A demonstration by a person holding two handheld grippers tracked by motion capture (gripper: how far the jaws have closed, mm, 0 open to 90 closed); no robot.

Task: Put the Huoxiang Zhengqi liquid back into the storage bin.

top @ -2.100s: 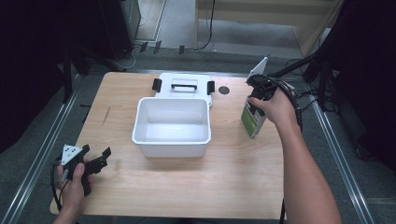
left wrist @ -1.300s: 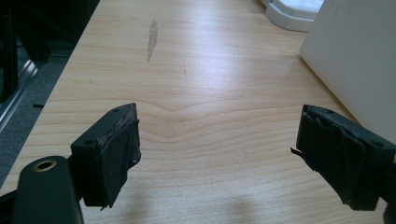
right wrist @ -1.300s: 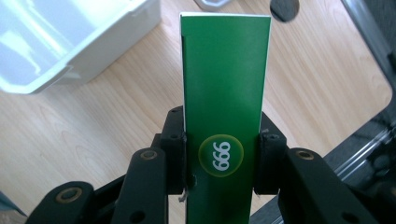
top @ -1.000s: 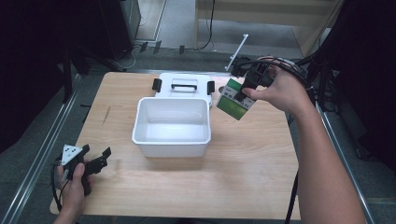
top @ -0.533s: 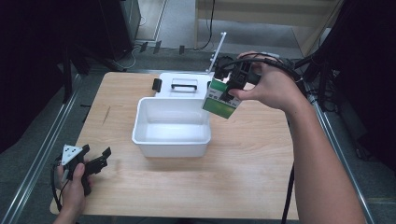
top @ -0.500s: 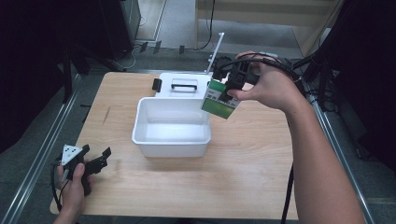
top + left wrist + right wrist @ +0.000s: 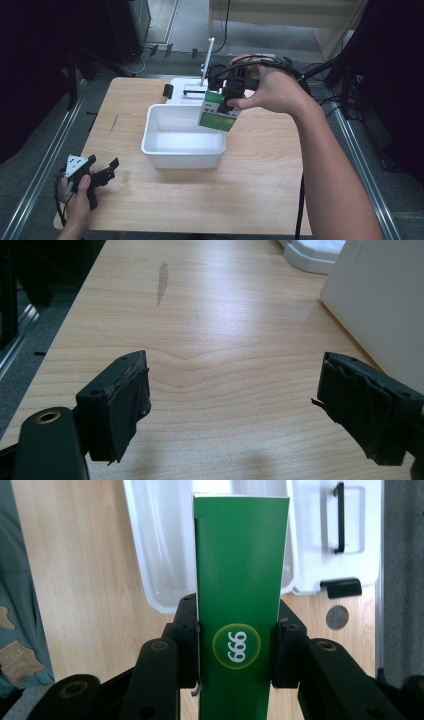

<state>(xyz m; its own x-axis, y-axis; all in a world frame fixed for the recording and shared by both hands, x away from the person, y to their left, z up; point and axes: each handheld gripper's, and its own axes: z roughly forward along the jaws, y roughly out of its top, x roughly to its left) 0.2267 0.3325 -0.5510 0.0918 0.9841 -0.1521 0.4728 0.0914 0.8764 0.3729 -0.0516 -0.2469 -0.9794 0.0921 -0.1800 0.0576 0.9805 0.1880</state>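
Observation:
My right gripper is shut on a green and white carton and holds it in the air over the right end of the white bin. In the right gripper view the green carton with a yellow-ringed round mark stands clamped between both jaws, above the white bin. Low over the table's front left corner, my left gripper stands open. Its jaws are wide apart with bare wood between them.
The bin's white lid with black latches and a handle lies flat behind the bin, and shows as the lid in the right gripper view. A dark scuff marks the wooden table. Metal rails run along both table sides.
The right gripper carried the carton from the table's right side leftward and up, to over the bin's right end. The left gripper stayed still and open.

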